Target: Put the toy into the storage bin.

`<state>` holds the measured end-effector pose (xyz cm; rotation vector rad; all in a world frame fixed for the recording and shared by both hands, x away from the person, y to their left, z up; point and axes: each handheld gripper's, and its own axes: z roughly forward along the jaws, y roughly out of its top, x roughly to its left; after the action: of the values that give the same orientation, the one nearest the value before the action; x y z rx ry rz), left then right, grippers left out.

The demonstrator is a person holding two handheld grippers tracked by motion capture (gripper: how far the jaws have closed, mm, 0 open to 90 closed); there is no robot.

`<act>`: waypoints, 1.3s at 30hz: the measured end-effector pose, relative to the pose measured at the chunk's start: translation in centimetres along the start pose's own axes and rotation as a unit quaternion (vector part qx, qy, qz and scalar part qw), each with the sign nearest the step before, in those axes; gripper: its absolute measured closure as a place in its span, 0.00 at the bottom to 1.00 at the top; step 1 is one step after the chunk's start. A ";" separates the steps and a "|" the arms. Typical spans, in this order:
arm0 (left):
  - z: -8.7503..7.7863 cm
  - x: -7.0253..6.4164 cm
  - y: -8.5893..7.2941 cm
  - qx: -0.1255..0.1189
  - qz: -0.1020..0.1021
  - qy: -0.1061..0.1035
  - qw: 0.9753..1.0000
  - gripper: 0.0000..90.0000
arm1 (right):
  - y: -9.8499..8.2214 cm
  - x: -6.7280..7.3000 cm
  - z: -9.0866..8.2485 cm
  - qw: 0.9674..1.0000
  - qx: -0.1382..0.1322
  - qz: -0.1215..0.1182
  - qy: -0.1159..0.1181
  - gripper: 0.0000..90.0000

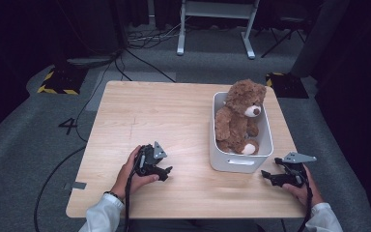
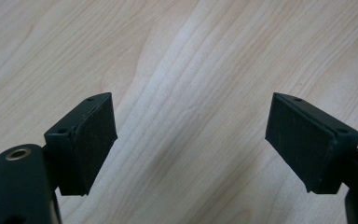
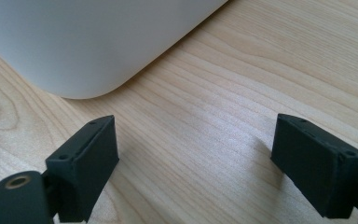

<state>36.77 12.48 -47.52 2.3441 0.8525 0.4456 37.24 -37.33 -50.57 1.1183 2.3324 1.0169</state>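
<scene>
Teddy bear [image 1: 239, 118] sits upright inside the white bin [image 1: 218, 150] on the right half of the counter [image 1: 164, 116], head above the rim, one pale-soled foot against the near wall. Neither of your grippers touches it.

Nearest you, your left gripper [image 1: 165, 172] lies low over bare wood, well apart from the bin, its jaws spread wide and empty; in the left gripper view the pads [image 2: 93, 140] frame nothing but wood grain. Your right gripper [image 1: 266, 176] rests just beside the bin's near right corner, jaws likewise wide with nothing between them, and in the right gripper view the bin's rounded corner [image 3: 98, 51] looms close ahead.

That closeness is the first risk: push the right gripper forward from here and you will likely shove the light bin across the counter instead of reaching the bear. Come in from above instead.

Farther in, the bear fits the bin snugly. Pinch only loose fur or an ear and it may slip out, or the bin may lift with the toy and drop. The bin also stands near the counter's right edge, so a sideways knock could send it off.
</scene>
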 end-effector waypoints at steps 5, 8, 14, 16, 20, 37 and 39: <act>0.0 0.1 -1.1 -0.008 -0.018 -0.002 1.000 0.18 | 0.0 0.0 0.0 1.000 0.000 0.000 0.000 0.16; 0.0 0.2 -1.7 -0.012 -0.027 -0.006 1.000 0.18 | 0.0 0.0 0.0 1.000 0.000 0.000 -0.001 0.16; -0.1 0.4 -2.8 -0.012 -0.037 -0.005 0.999 0.18 | 0.0 0.0 0.0 1.000 0.000 0.000 0.000 0.16; -0.2 0.4 -3.1 -0.015 -0.043 -0.004 0.999 0.18 | 0.0 0.0 0.0 1.000 0.000 0.000 0.000 0.16; -0.3 0.4 -3.6 -0.014 -0.045 -0.001 0.999 0.18 | 0.0 0.0 0.0 1.000 0.000 0.000 0.000 0.16; -1.4 0.6 -6.5 -0.027 -0.102 0.010 0.994 0.18 | 0.0 0.0 0.0 1.000 0.000 0.000 0.000 0.16; -1.7 0.7 -6.9 -0.027 -0.100 0.007 0.995 0.18 | 0.0 0.0 0.0 1.000 0.000 0.000 0.000 0.16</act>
<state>33.22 17.92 -50.55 2.1820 1.0568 0.3953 37.24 -37.32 -50.57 1.1192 2.3316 1.0165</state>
